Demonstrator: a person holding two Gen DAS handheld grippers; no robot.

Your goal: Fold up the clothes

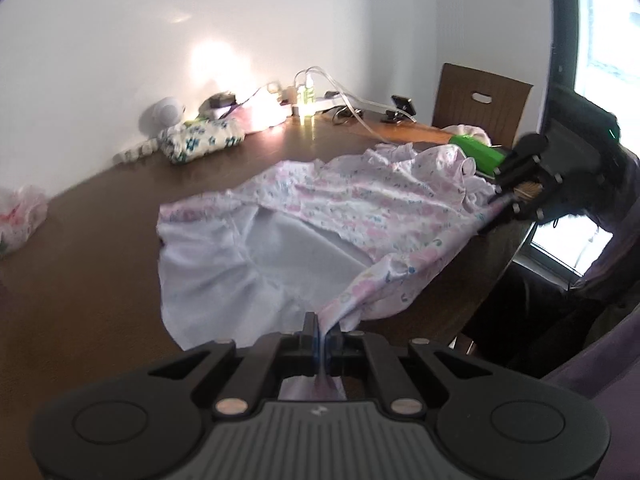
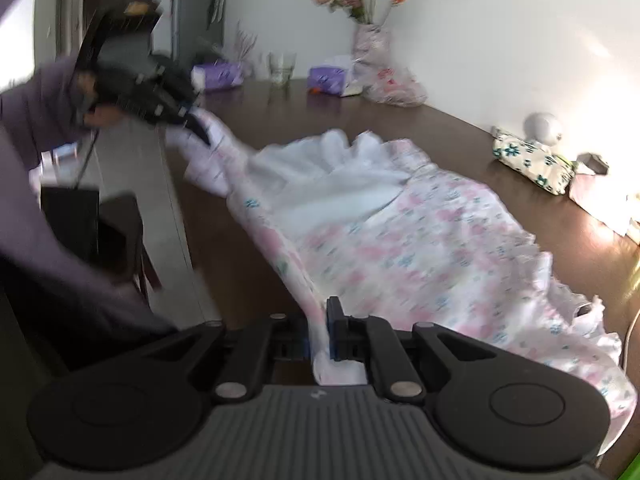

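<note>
A pink floral garment [image 1: 360, 200] with a white lining lies spread on the dark wooden table [image 1: 100, 240]; it also shows in the right wrist view [image 2: 420, 248]. My left gripper [image 1: 325, 336] is shut on one near-edge corner of the garment. My right gripper [image 2: 322, 334] is shut on the opposite near-edge corner. The cloth between them is stretched along the table's near edge. Each gripper shows in the other's view: the right one [image 1: 496, 200] at the garment's far corner, the left one [image 2: 200, 132] blurred.
A folded floral cloth [image 1: 200, 142], a white round object [image 1: 166, 114], bottles and cables [image 1: 308, 96] stand along the wall. A plastic bag [image 1: 20, 216] sits at the left. A chair [image 1: 480, 100], a vase of flowers [image 2: 368, 48] and a glass [image 2: 282, 68] are around the table.
</note>
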